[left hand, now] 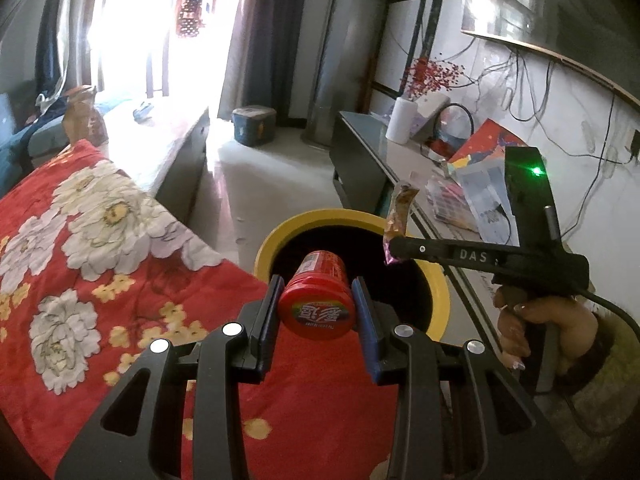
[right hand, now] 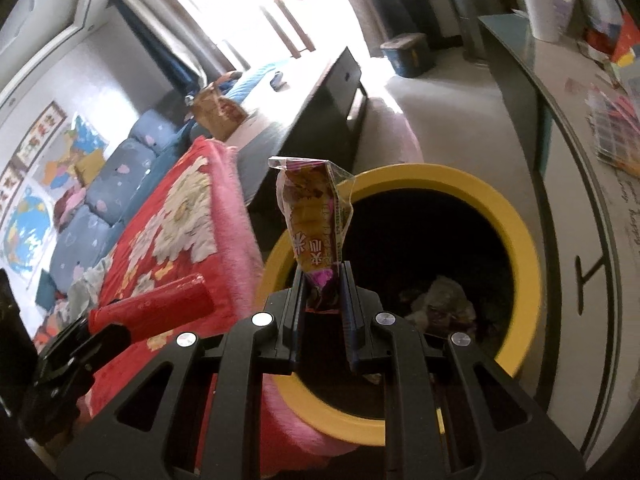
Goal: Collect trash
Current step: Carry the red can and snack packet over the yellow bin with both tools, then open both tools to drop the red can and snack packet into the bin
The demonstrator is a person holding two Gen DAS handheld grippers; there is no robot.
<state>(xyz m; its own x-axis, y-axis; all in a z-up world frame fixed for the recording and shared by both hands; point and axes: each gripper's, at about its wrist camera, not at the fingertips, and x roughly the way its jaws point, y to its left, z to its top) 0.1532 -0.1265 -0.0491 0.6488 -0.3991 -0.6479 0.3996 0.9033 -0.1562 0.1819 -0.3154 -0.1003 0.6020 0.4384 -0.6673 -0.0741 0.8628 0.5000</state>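
A red flowered blanket (left hand: 100,248) lay beside the yellow-rimmed bin (right hand: 520,240). Left gripper (left hand: 316,300) fingers squeezed a red bottle (left hand: 320,296); right gripper (right hand: 322,292) fingers pinched a snack wrapper (right hand: 314,216). Both hung over the bin's edge, so either might fall outside.

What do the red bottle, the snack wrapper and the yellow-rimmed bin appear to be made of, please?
The red bottle looks like glossy plastic: smooth moulded cap, printed label wrapped around it. The snack wrapper seems thin plastic film, crinkled, shiny, with clear sealed edges. The yellow-rimmed bin has a smooth, evenly coloured matte rim, probably plastic; its dark inside may be a liner, which cannot be told.
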